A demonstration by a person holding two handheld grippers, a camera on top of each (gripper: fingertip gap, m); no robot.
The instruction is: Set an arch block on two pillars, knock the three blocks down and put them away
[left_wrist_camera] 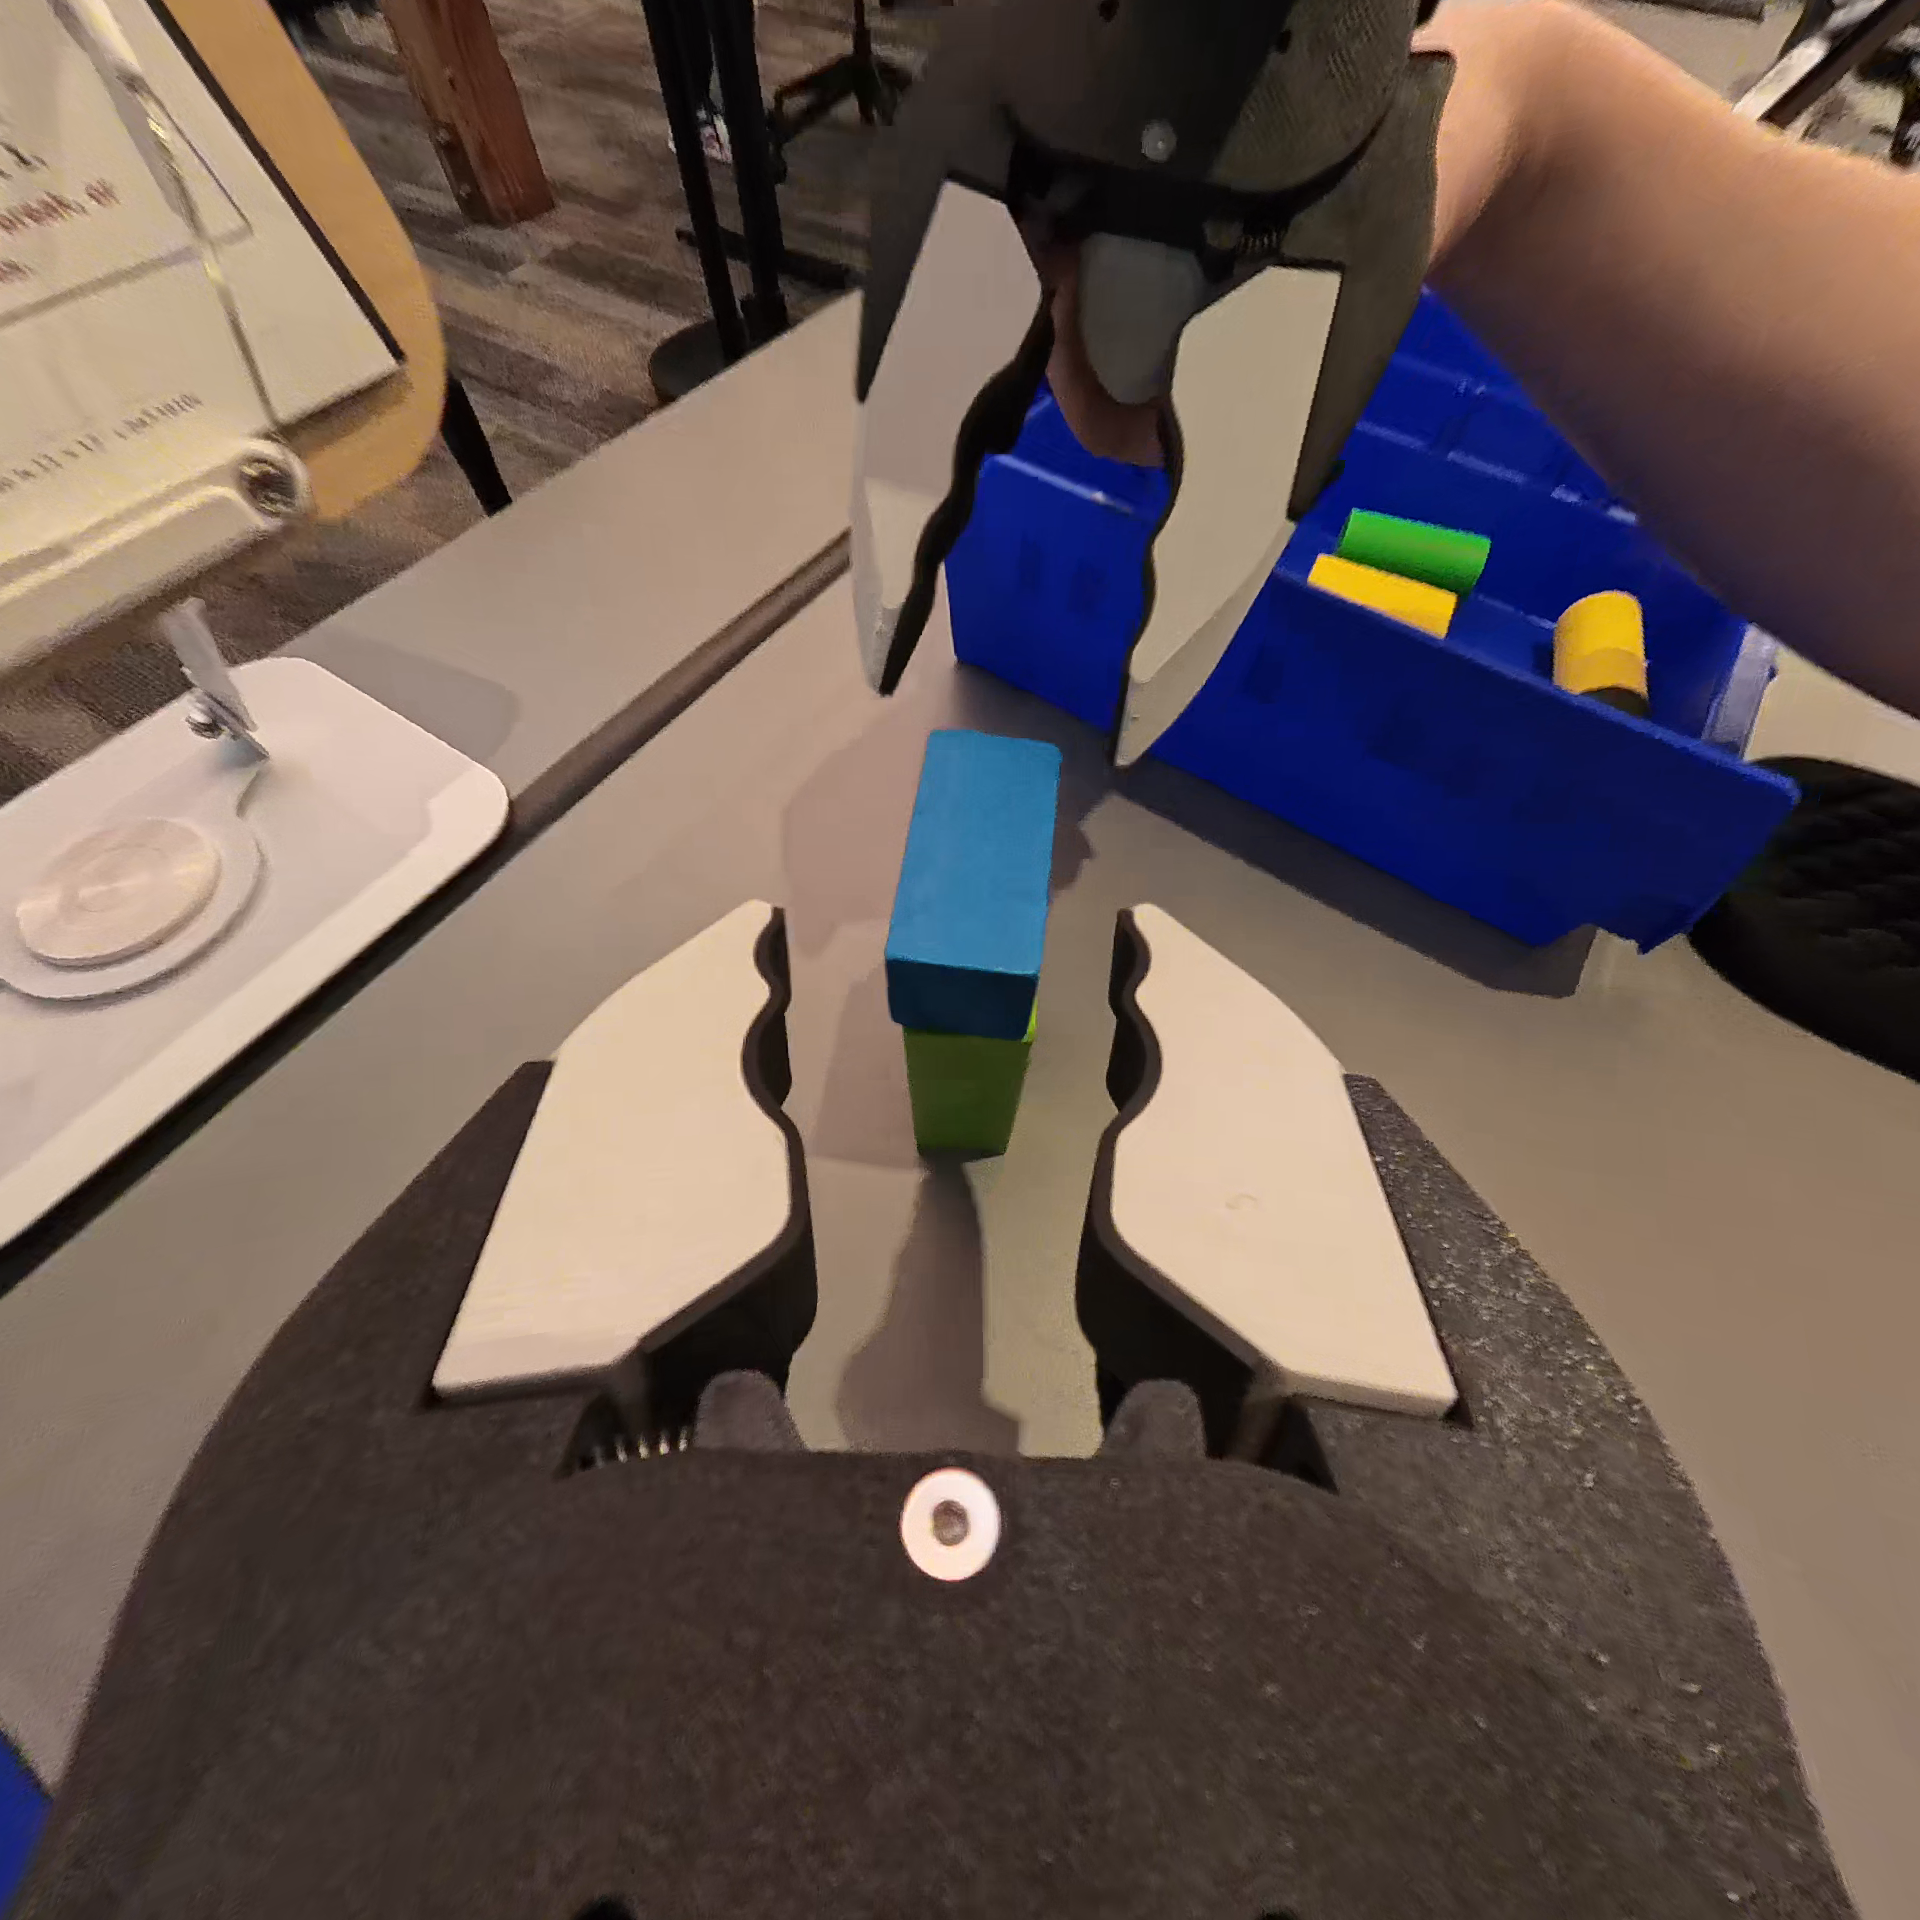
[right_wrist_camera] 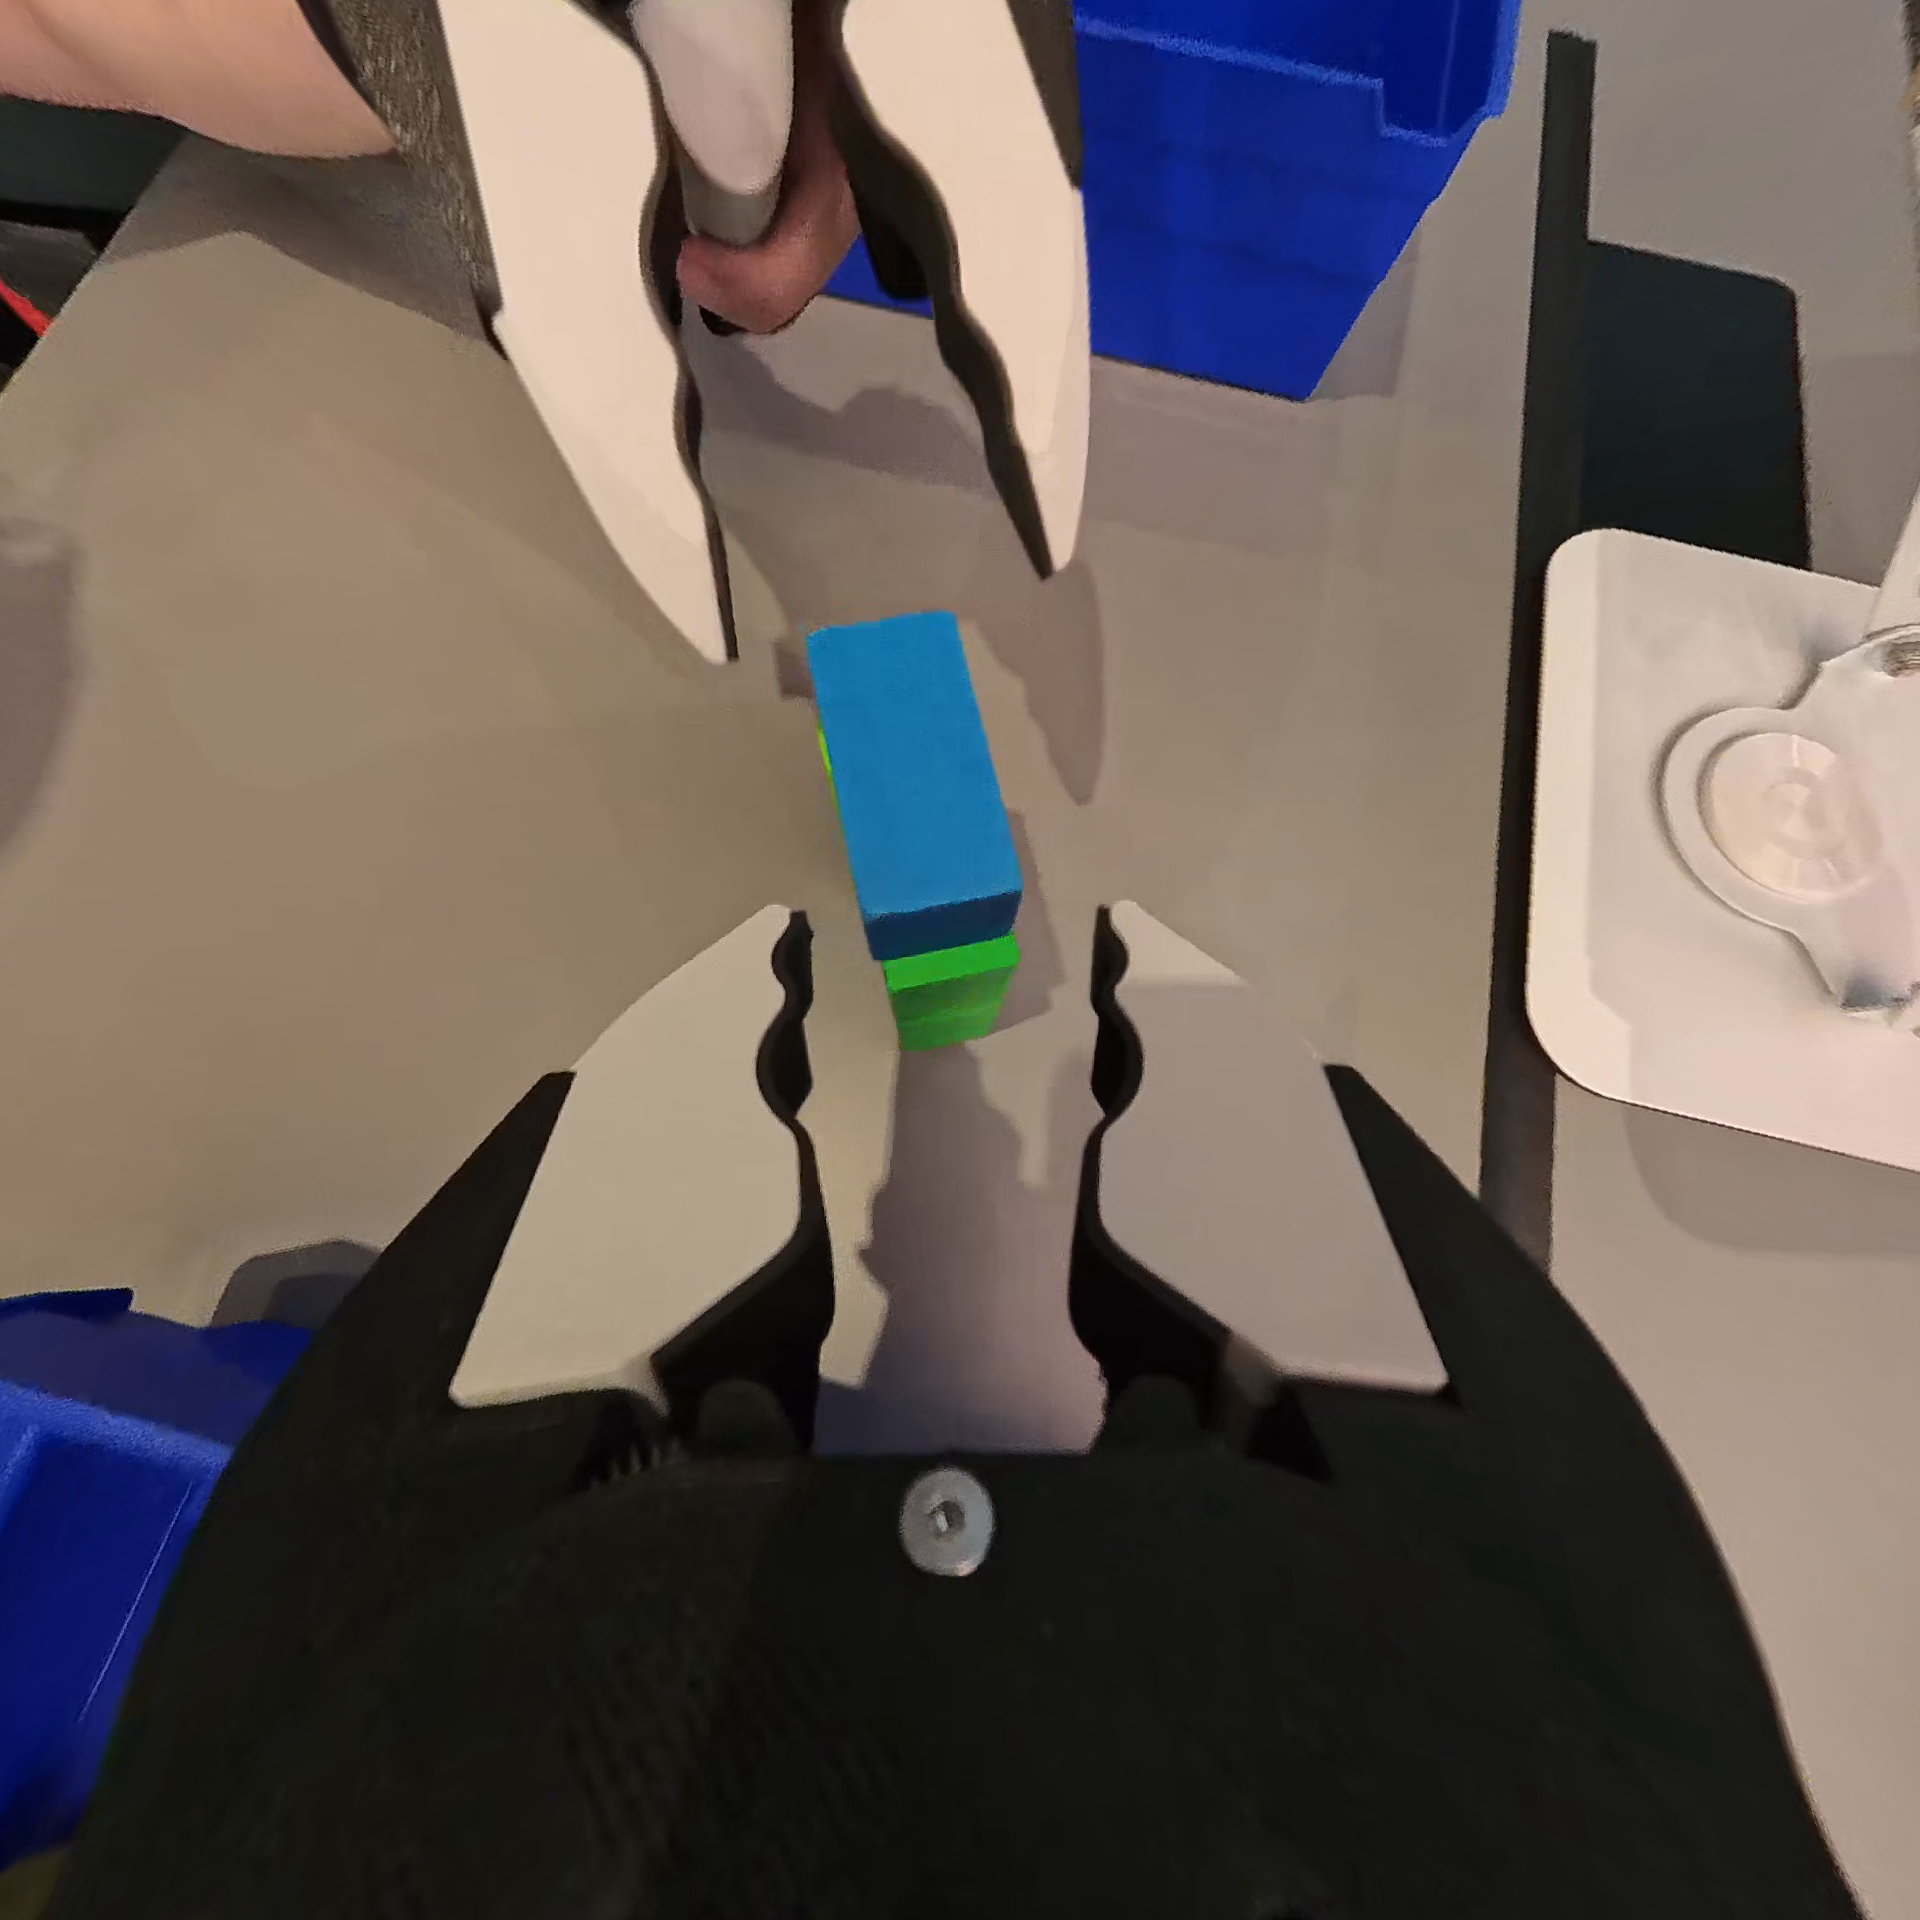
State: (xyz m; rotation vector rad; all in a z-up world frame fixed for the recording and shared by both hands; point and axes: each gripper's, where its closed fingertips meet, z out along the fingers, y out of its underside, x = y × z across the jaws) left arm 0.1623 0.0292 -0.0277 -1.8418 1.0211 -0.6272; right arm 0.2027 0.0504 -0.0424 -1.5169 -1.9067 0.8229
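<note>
A blue arch block (left_wrist_camera: 971,883) lies on top of a green pillar (left_wrist_camera: 966,1091) on the grey table; its arch cut-out is hidden. In the right wrist view the blue block (right_wrist_camera: 914,769) rests on a near green pillar (right_wrist_camera: 951,987), and a sliver of a second green pillar (right_wrist_camera: 826,758) shows at its far end. My left gripper (left_wrist_camera: 951,914) is open and empty, with its fingertips on either side of the stack's near end. My right gripper (right_wrist_camera: 948,912) is open and empty, facing it from the opposite end. Each gripper also shows in the other's view, the right one (left_wrist_camera: 1008,722) and the left one (right_wrist_camera: 885,613).
A blue bin (left_wrist_camera: 1403,748) holding green and yellow blocks stands behind and to the right of the stack. Another blue bin (right_wrist_camera: 1247,208) stands at the top of the right wrist view. A white stand base (left_wrist_camera: 312,831) sits across a dark table seam (left_wrist_camera: 665,686). About 6 cm separates my left fingertips from my right.
</note>
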